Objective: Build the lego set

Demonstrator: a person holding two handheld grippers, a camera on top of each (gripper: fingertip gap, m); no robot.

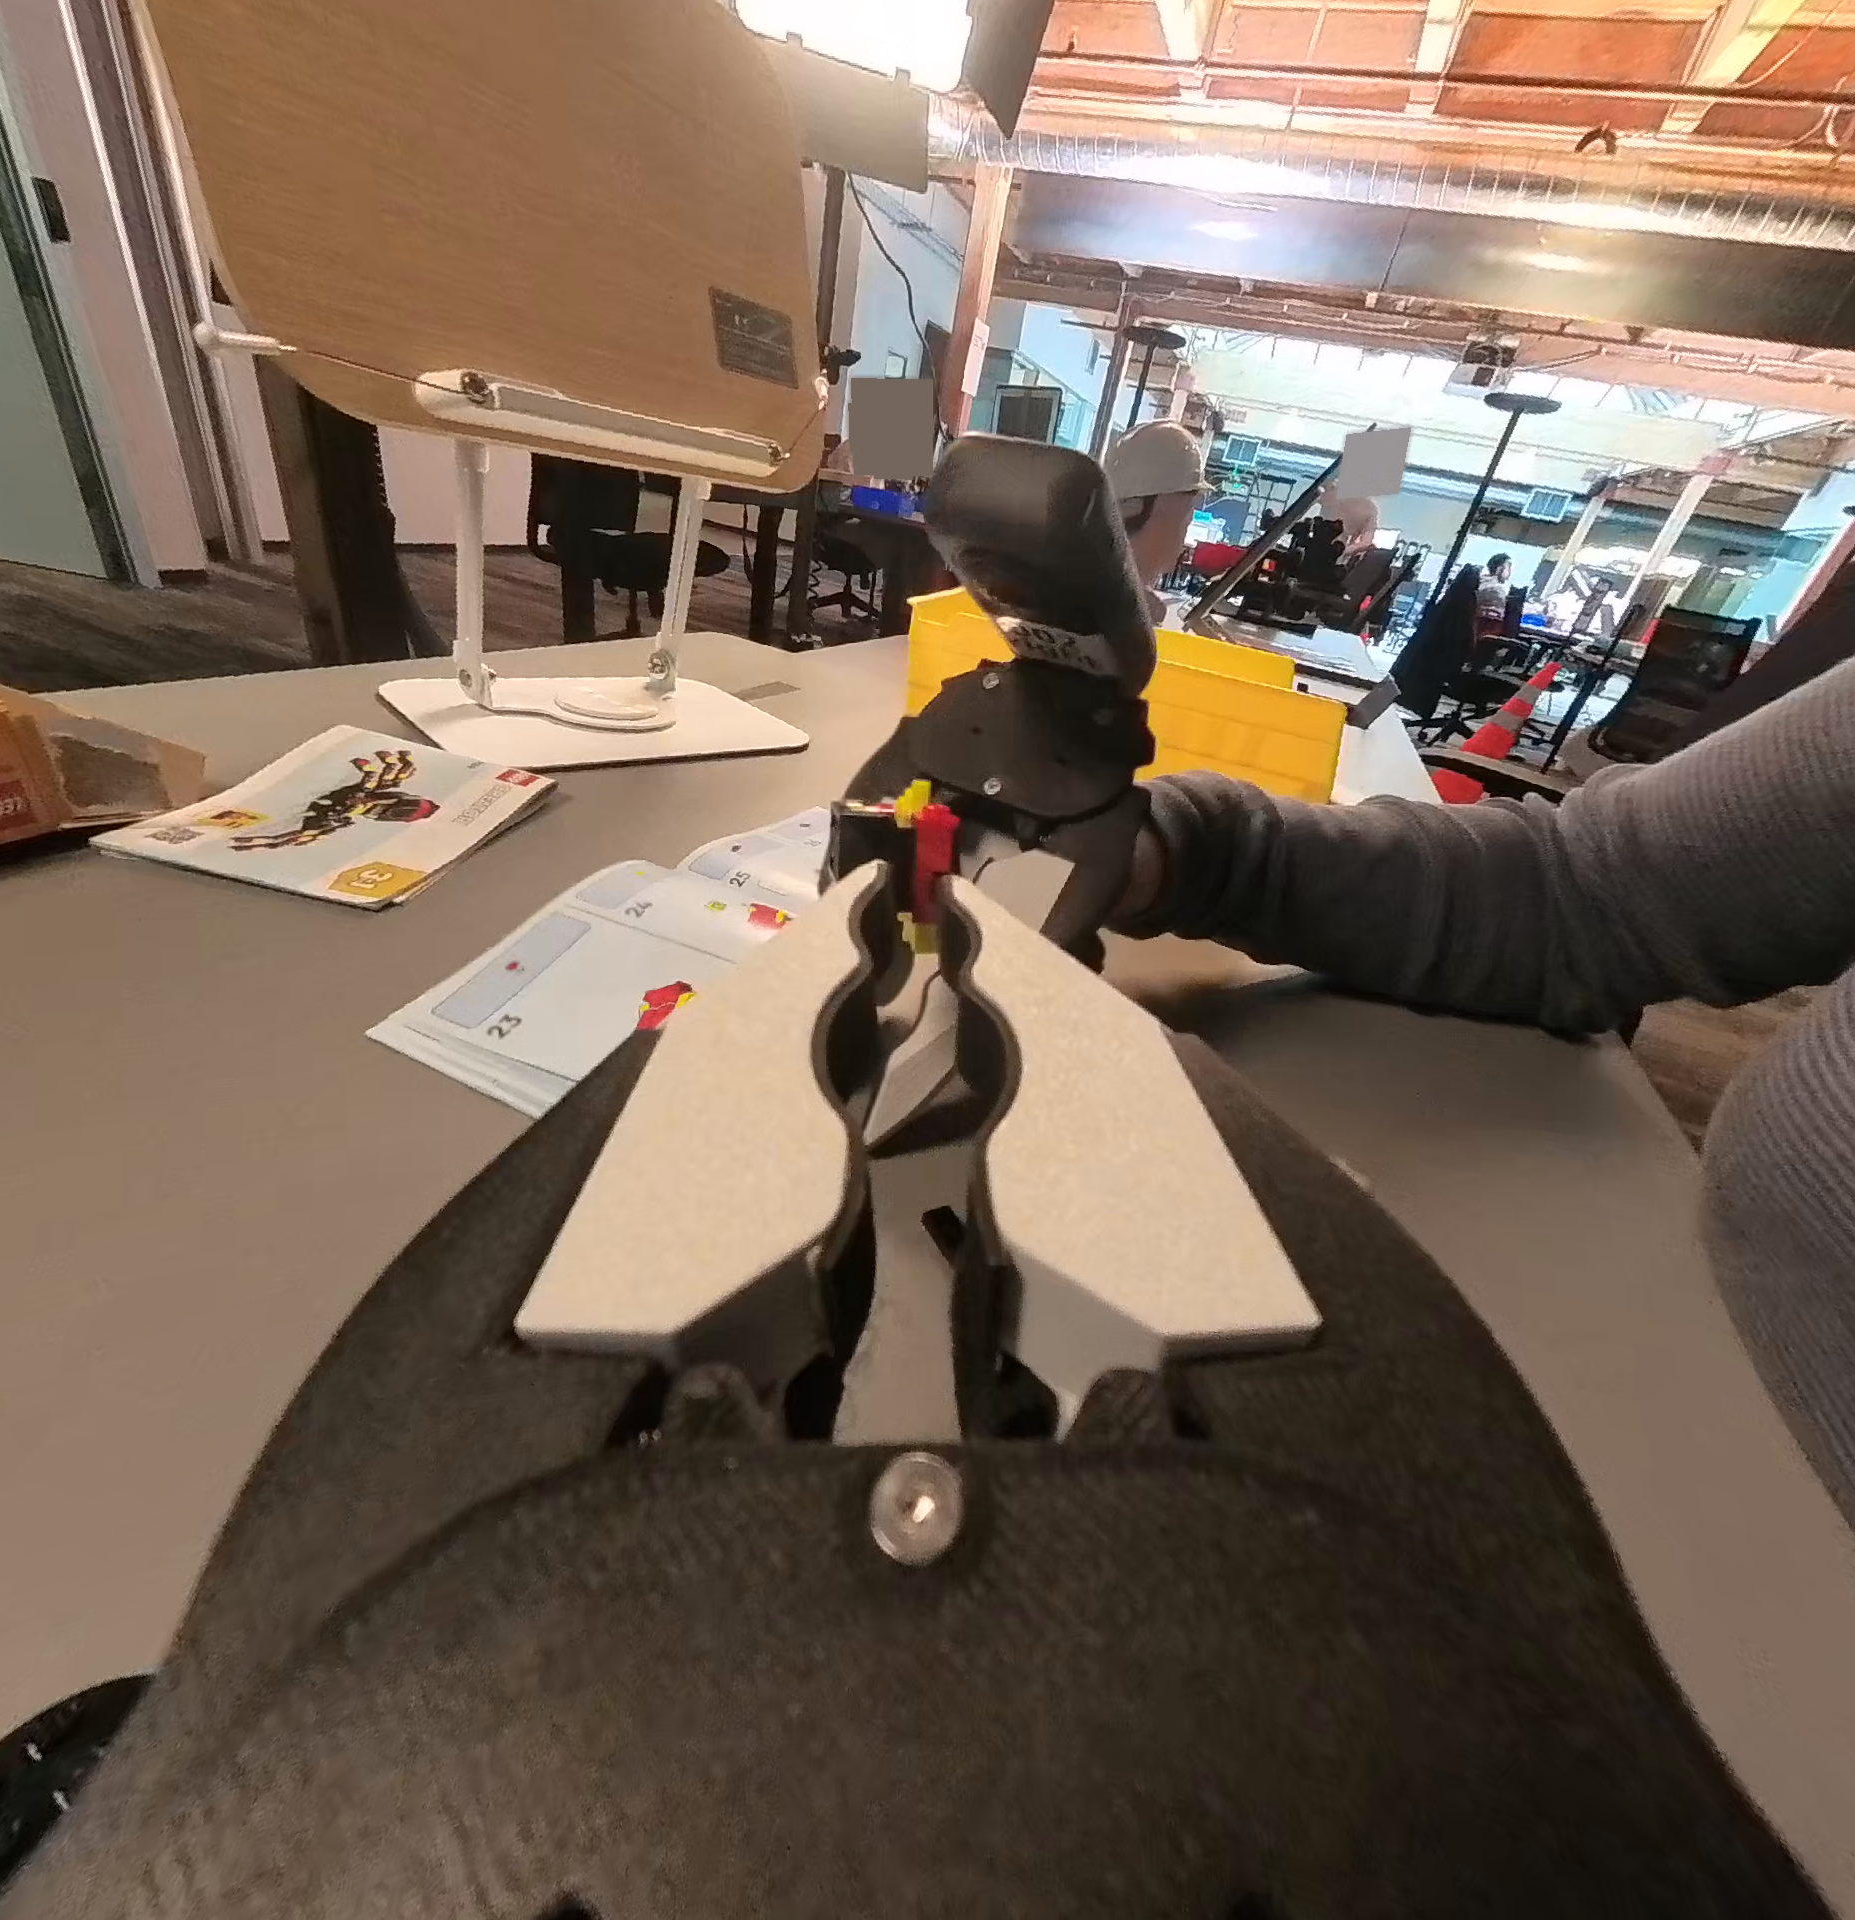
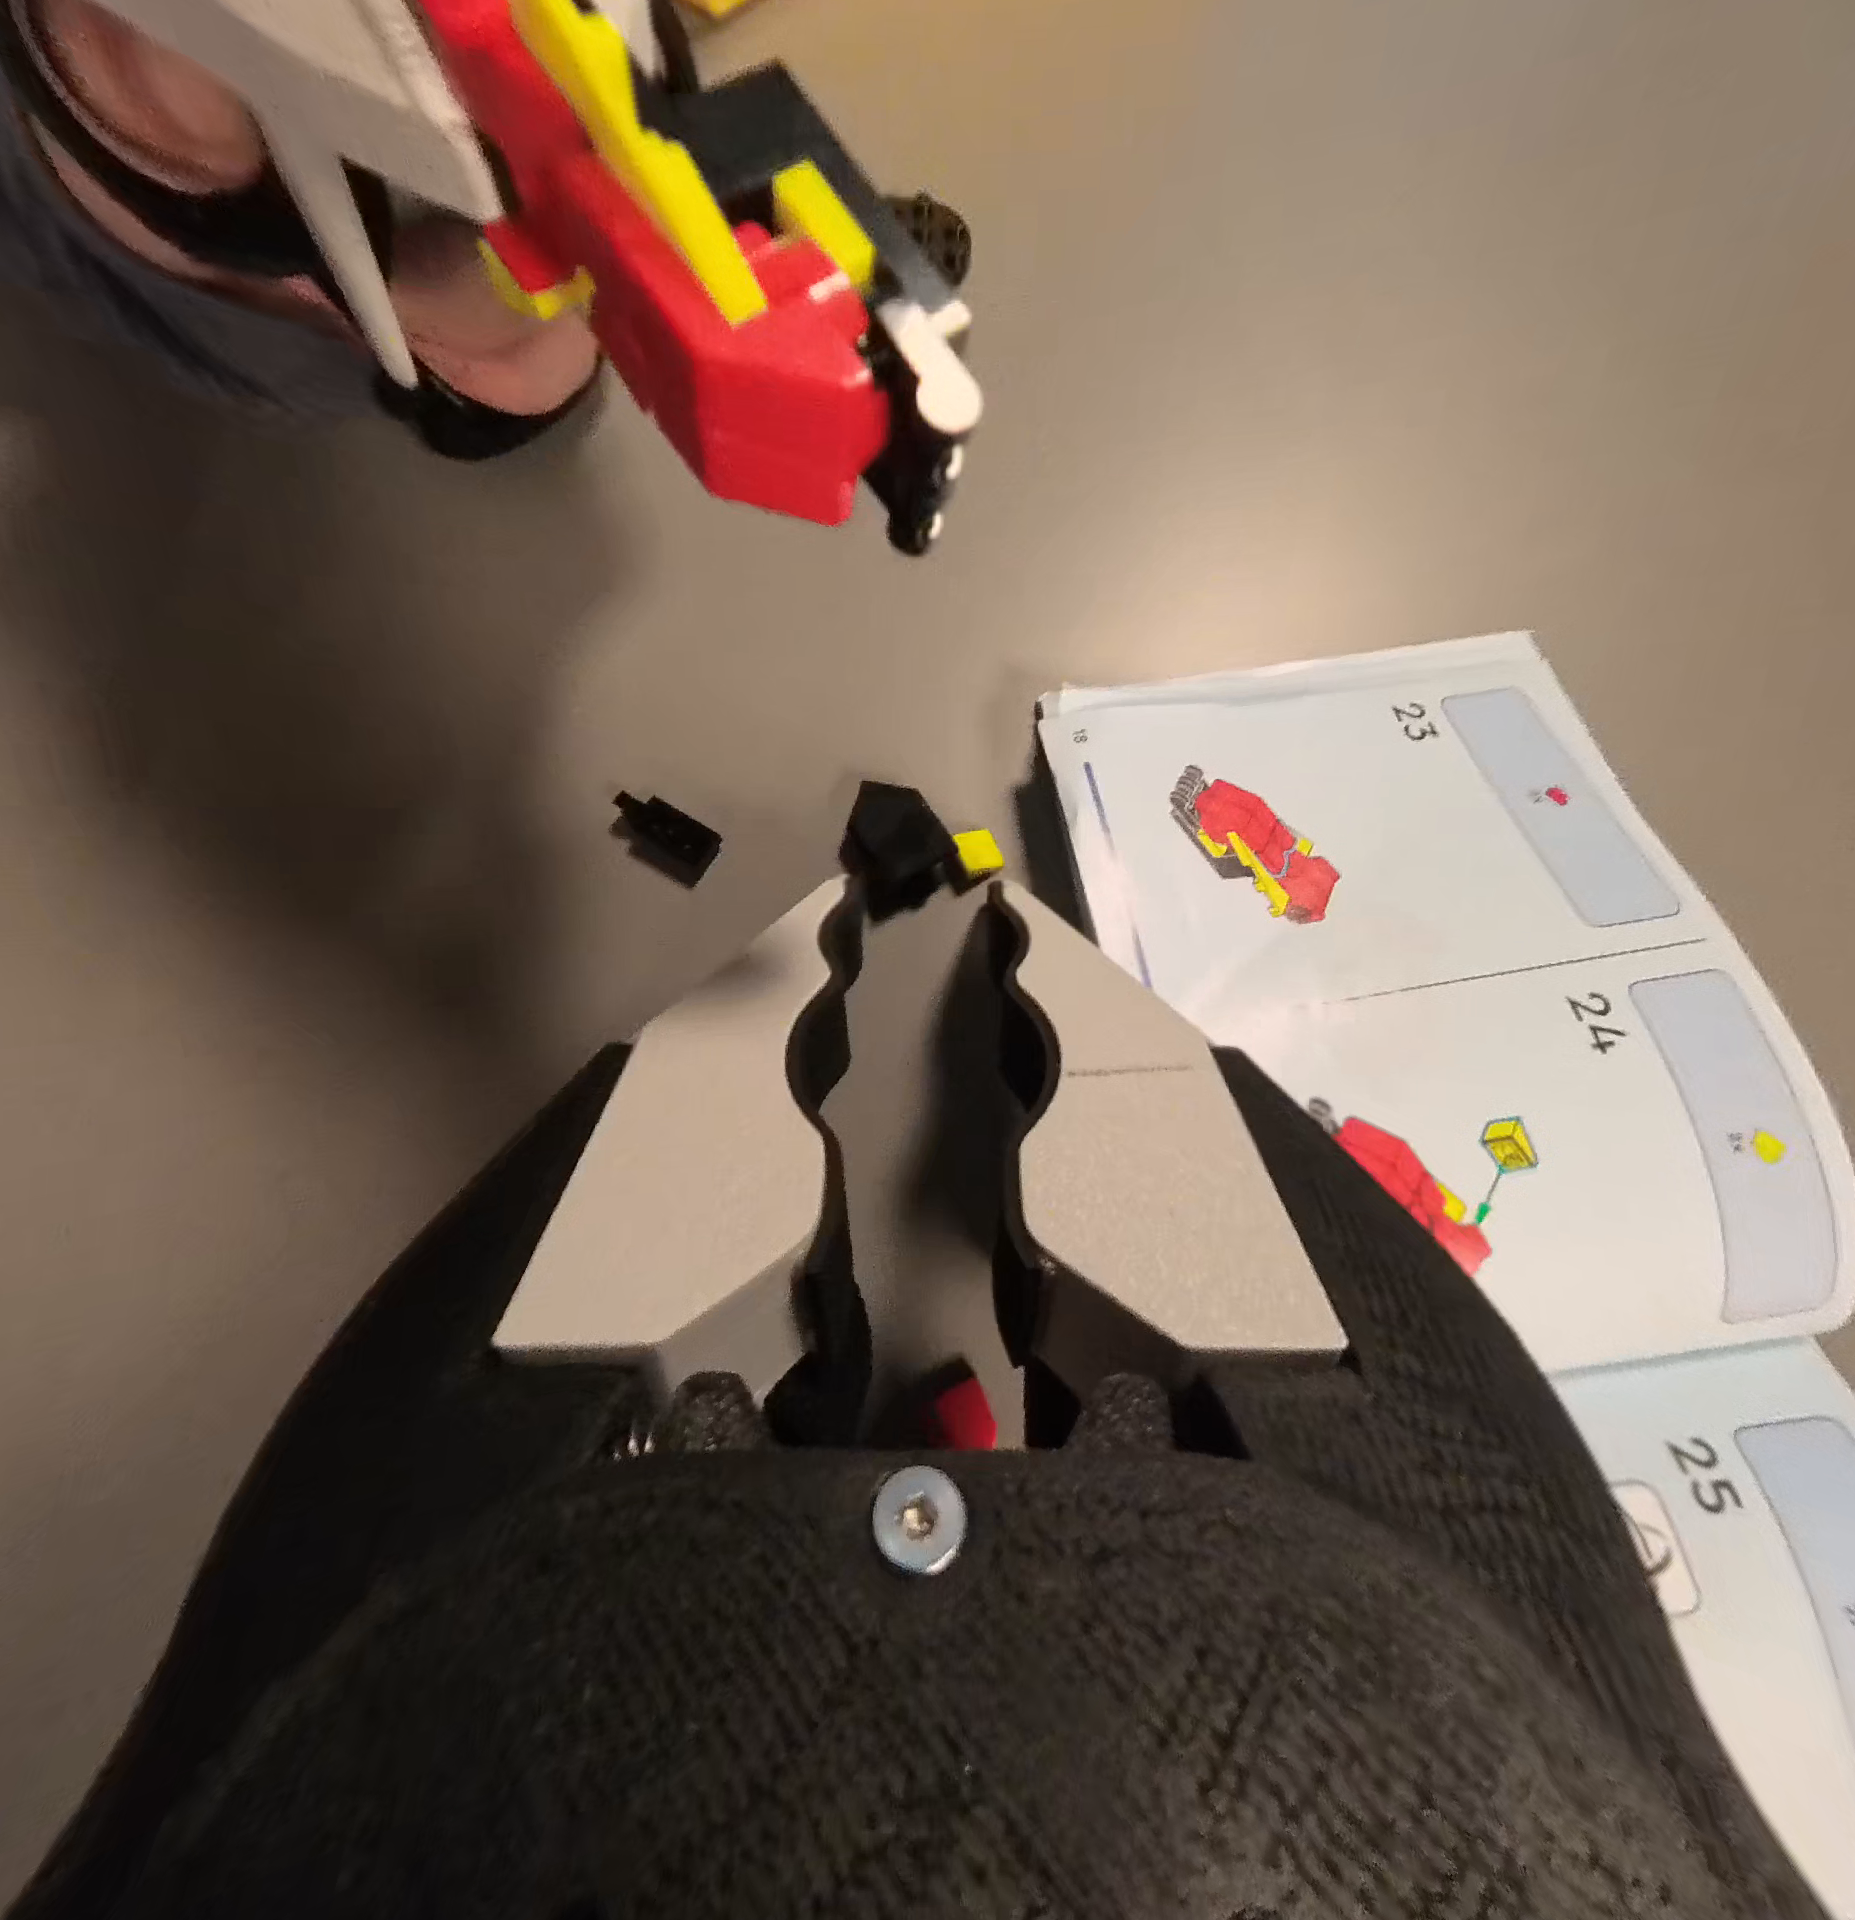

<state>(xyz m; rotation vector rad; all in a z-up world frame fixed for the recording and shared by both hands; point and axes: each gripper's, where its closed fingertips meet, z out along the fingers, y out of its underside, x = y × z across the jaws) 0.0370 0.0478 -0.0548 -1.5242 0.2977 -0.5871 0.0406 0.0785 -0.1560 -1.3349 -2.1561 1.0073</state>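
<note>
My left gripper is shut on a red and yellow lego assembly and holds it above the grey table. In the right wrist view the same assembly hangs at the top left, with black and white parts at its end. My right gripper is open and low over the table. A black piece with a small yellow piece beside it lies just past its fingertips. Another black piece lies to the left. A red piece shows under the gripper's base.
The open instruction booklet lies right of the right gripper and also shows in the left wrist view. A closed booklet, a cardboard box, a wooden book stand and a yellow bin stand farther back.
</note>
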